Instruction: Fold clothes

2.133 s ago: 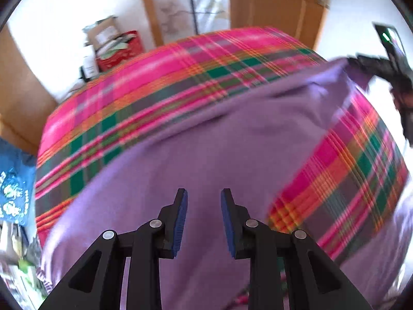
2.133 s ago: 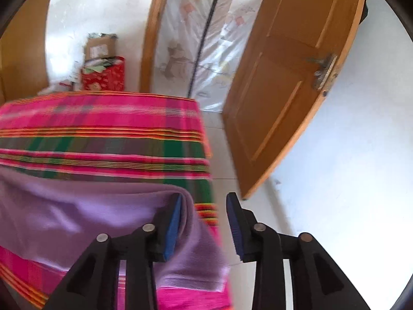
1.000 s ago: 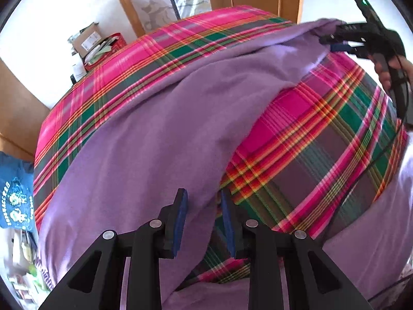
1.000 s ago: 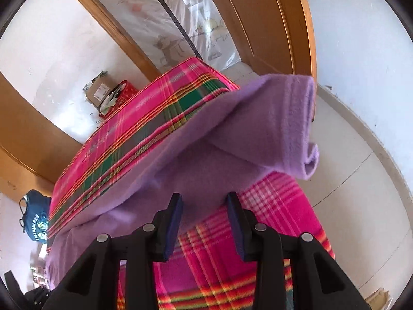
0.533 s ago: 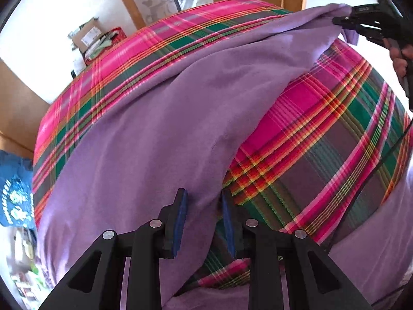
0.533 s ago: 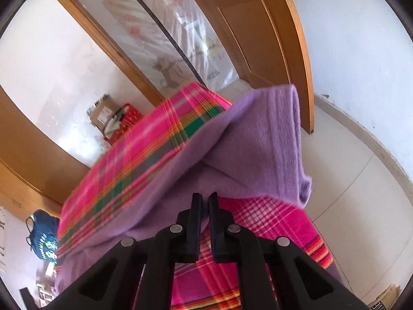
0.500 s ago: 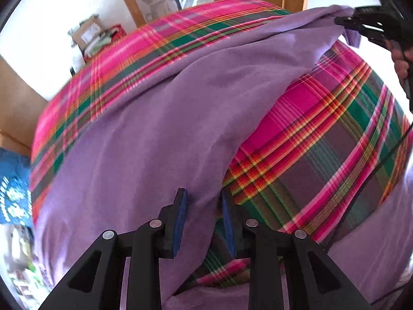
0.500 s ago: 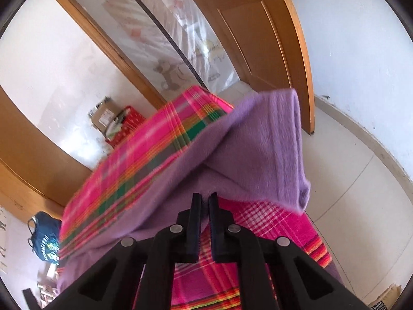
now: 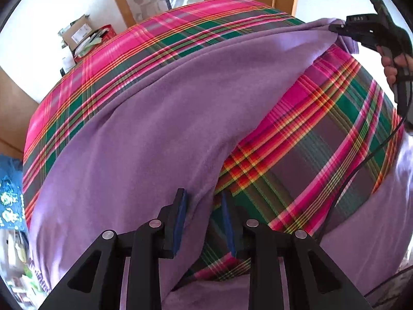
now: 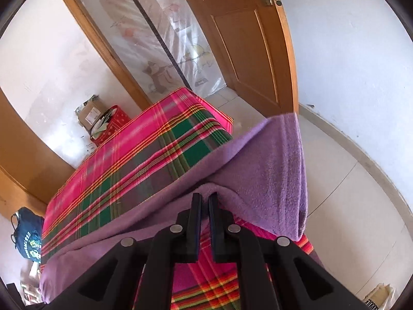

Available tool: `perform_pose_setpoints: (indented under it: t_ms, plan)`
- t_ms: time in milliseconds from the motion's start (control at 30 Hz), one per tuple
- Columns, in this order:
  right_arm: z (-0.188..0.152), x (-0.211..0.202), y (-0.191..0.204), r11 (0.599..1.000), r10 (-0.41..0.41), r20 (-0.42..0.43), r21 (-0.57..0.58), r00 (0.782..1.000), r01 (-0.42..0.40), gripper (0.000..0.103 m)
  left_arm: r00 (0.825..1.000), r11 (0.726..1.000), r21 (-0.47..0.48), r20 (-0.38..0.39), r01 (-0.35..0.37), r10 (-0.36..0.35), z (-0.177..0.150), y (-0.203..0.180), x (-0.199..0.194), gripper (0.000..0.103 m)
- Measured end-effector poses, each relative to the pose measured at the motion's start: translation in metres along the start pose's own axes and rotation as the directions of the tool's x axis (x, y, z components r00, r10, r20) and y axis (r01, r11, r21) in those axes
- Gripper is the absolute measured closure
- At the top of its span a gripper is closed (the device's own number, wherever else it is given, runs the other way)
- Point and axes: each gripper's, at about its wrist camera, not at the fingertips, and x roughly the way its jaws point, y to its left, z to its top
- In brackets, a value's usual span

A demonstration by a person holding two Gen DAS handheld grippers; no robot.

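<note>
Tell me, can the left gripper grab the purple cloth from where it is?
Probably yes. The left gripper already has the edge of the purple cloth between its fingers, with nothing in the way. The right gripper is pinching another corner.

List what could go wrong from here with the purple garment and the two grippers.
1. The right gripper pinches only a thin edge of the purple garment; a pull may slip it free.
2. The left gripper has the fabric edge between its pads, but whether it is clamped is unclear, so that side may stay behind.
3. Beyond the grip, a loose corner hangs past the edge of the plaid bed cover and could drag it.
</note>
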Motion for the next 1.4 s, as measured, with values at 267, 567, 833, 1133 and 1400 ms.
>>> perform_pose_setpoints:
  t_ms: [267, 567, 833, 1133, 1400]
  plan:
    - [0.005, 0.004, 0.002, 1.000, -0.010, -0.001, -0.023, 1.000, 0.010, 0.097, 0.998, 0.998, 0.020, 0.012, 0.063, -0.063, -0.005, 0.013, -0.017, 0.094]
    - [0.006, -0.006, 0.008, 0.998, -0.029, 0.006, -0.058, 1.000, 0.030, 0.097, 0.959, 0.958, -0.058, -0.017, 0.280, -0.282, -0.015, 0.037, -0.031, 0.094]
    - [-0.001, 0.006, 0.008, 0.995, -0.074, -0.022, -0.066, 0.997, 0.073, 0.097, 0.977, 0.977, 0.017, 0.002, 0.213, -0.213, -0.020, 0.006, -0.033, 0.076]
    - [-0.003, 0.010, 0.009, 0.994, -0.088, -0.029, -0.064, 0.996, 0.086, 0.097, 0.990, 0.981, 0.153, 0.052, 0.122, -0.131, 0.008, -0.037, -0.010, 0.074]
    - [-0.002, 0.009, 0.005, 0.996, -0.074, -0.035, -0.050, 0.997, 0.072, 0.097, 0.993, 0.984, 0.142, 0.041, 0.105, -0.112, 0.014, -0.039, 0.000, 0.075]
